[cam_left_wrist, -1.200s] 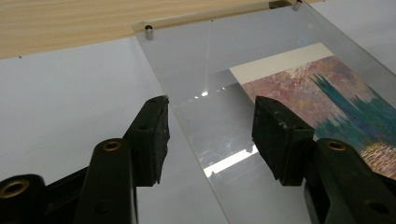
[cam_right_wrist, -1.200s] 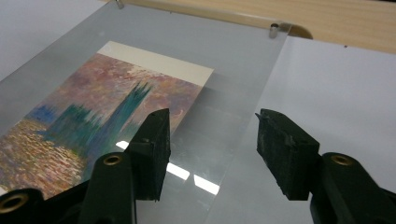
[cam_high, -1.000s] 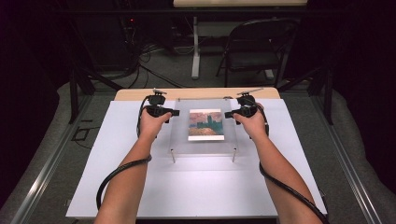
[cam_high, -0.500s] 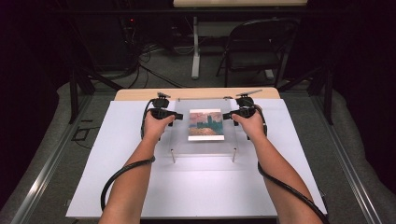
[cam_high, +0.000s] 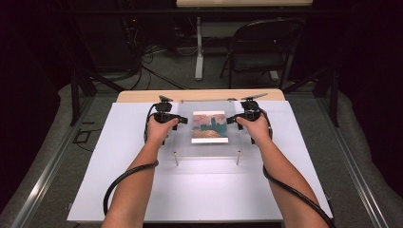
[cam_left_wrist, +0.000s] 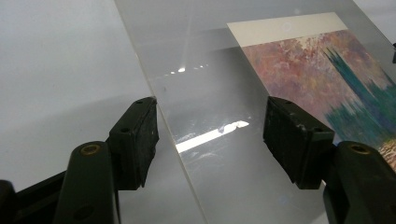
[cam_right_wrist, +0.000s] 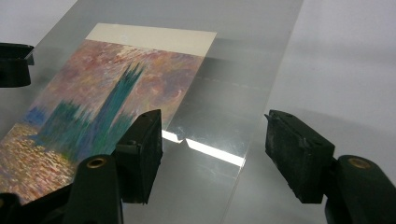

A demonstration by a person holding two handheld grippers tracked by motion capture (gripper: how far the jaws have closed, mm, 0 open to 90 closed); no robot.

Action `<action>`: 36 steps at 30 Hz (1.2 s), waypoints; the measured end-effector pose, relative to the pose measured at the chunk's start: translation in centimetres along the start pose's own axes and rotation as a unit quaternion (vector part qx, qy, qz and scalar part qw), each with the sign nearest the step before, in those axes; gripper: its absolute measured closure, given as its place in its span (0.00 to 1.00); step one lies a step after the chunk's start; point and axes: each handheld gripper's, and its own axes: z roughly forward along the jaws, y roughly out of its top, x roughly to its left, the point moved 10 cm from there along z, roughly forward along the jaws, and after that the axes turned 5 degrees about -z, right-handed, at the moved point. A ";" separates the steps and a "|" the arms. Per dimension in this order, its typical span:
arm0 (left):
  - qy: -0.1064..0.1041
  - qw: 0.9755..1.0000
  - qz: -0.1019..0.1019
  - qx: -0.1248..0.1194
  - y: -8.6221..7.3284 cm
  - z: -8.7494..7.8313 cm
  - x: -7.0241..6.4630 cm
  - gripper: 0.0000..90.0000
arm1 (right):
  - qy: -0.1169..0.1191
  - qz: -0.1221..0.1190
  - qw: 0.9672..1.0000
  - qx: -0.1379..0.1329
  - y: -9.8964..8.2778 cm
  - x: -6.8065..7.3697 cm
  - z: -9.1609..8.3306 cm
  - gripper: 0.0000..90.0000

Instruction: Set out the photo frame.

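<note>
- Clear acrylic sheet (cam_high: 207, 128) lies flat over the painted print (cam_high: 208, 127), mid-table on the white board (cam_high: 119, 156); everything below is placed relative to the sheet.
- Print sits under the sheet's centre, pale margin strip at its far end, teal tower on a pink/orange ground.
- Two small metal pegs (cam_high: 176, 158) stand at the sheet's near edge, one toward each near corner.
- Left gripper (cam_high: 181, 120) is at the sheet's left edge, about mid-length. Jaws have just been opening and now stand wide; in the left gripper view (cam_left_wrist: 212, 135) the sheet's edge runs between them, one jaw outside the edge, the other over the sheet. Pads are not pressing on it.
- Right gripper (cam_high: 232, 119) mirrors that at the sheet's right edge. Jaws have also just been opening, now wide; in the right gripper view (cam_right_wrist: 215, 144) the edge passes between the jaws, nothing clamped.
- Both hands rest low at the sheet's sides, cables trailing back toward the near side of the board.
- Folding chair (cam_high: 261, 50) stands well beyond the sheet, past the table's far edge.
</note>
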 end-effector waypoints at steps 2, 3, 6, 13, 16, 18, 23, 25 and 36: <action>-0.004 1.000 -0.005 0.002 -0.1 0.0 0.0 0.38 | 0.005 -0.001 1.000 0.003 -0.1 0.1 0.1 0.40; -0.003 1.000 -0.007 0.000 -0.1 0.1 0.0 0.38 | 0.007 0.002 1.000 0.004 -0.1 0.2 0.2 0.40; -0.006 1.000 -0.007 0.004 -0.1 0.1 0.0 0.37 | 0.006 0.003 1.000 0.005 -0.1 0.2 0.2 0.39; -0.009 1.000 -0.004 0.012 -0.2 0.1 -0.1 0.35 | 0.009 0.007 1.000 0.007 -0.1 0.2 0.4 0.37; -0.008 1.000 -0.005 0.014 -0.2 0.1 -0.2 0.35 | 0.011 0.010 1.000 0.006 -0.1 0.2 0.4 0.38; -0.007 1.000 -0.007 0.014 -0.2 0.1 -0.1 0.35 | 0.011 0.014 1.000 0.004 -0.1 0.2 0.4 0.38; -0.008 1.000 -0.012 0.015 -0.2 0.2 -0.2 0.33 | 0.027 0.033 0.999 0.007 -0.2 0.3 0.6 0.37; -0.011 1.000 -0.013 0.017 -0.3 0.2 -0.2 0.33 | 0.027 0.028 0.999 0.006 -0.2 0.3 0.6 0.36; -0.018 0.999 -0.020 0.024 -0.4 0.3 -0.2 0.33 | 0.029 0.027 0.999 0.003 -0.2 0.3 0.8 0.35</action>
